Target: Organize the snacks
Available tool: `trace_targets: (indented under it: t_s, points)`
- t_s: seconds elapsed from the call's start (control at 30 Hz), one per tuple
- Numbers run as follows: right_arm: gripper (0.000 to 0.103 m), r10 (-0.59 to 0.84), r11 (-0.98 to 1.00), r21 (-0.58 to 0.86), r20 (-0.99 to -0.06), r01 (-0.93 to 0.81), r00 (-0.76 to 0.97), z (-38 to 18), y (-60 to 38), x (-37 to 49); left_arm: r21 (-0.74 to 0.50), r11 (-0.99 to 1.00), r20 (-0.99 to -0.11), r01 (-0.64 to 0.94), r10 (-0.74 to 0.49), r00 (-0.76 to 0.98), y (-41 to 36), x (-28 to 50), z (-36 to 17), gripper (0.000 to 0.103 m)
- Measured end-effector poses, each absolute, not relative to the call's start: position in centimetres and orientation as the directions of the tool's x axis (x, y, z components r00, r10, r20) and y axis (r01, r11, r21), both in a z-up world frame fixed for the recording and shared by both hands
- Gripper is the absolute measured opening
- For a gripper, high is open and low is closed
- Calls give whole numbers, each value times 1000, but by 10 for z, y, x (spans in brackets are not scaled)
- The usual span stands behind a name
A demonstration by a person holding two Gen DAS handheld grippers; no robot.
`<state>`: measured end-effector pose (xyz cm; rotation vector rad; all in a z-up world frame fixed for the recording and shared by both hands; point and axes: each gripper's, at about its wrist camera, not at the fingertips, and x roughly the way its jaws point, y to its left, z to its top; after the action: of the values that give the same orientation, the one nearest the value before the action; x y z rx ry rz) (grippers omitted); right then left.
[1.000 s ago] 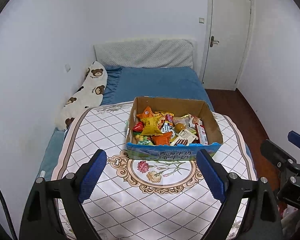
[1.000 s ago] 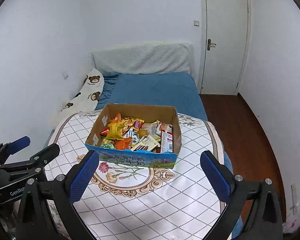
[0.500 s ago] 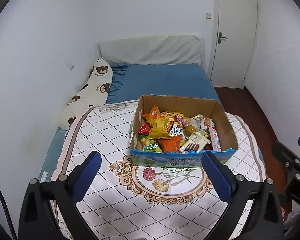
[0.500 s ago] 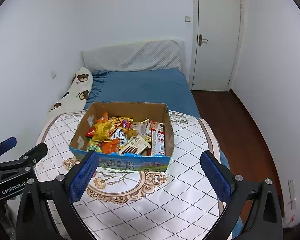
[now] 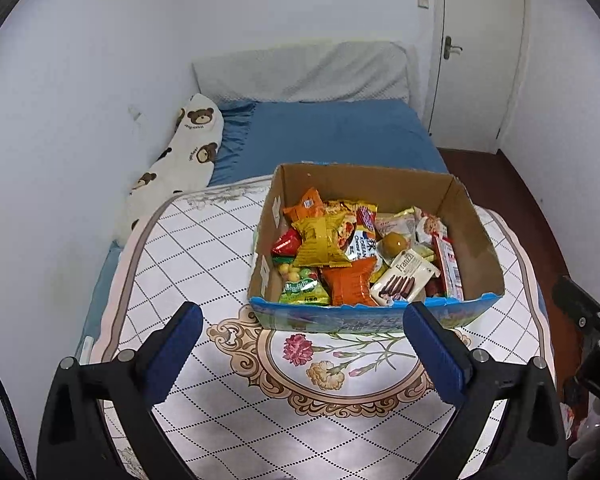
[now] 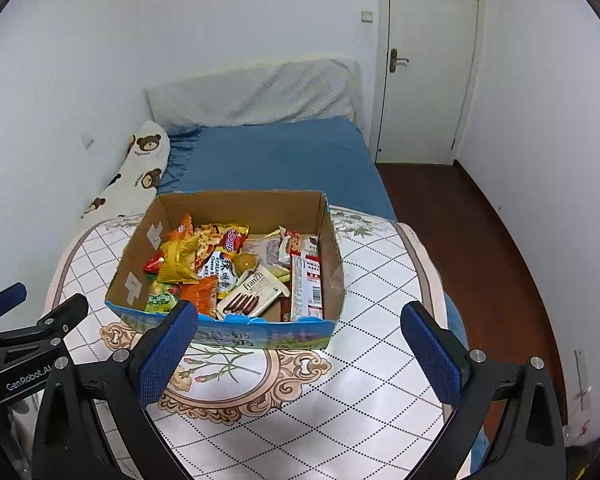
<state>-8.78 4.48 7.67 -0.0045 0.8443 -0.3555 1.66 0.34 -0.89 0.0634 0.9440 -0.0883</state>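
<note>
both spread and empty, left gripper [image 5: 300, 344] and right gripper [image 6: 300, 340] poised near side of box [image 5: 476, 240], likely lined up to pick from heaped snacks [image 5: 356, 256].

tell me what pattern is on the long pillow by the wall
White with brown teddy bear faces on the long pillow; it shows best in the left wrist view.

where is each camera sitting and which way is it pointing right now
Left wrist: on the left hand-held gripper, above the table's near edge, facing the snack box; right hand-held gripper at right edge.
Right wrist: on the right hand-held gripper, facing the box from its right; left gripper at left edge.
Shared: box, bed, door.
</note>
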Motion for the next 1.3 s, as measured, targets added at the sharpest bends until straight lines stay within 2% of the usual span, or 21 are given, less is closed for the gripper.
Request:
trace_targets:
  t_s: [0.37, 1.3]
  points:
    - [103, -311, 939, -147, -754, 312, 579, 58, 37, -78, 16, 993, -834, 114, -50, 550, -1, 24, -26, 103]
    - [103, -287, 946, -128, -759, 299, 584, 64, 38, -82, -7, 992, -827, 128, -78, 557, -1, 21, -18, 103]
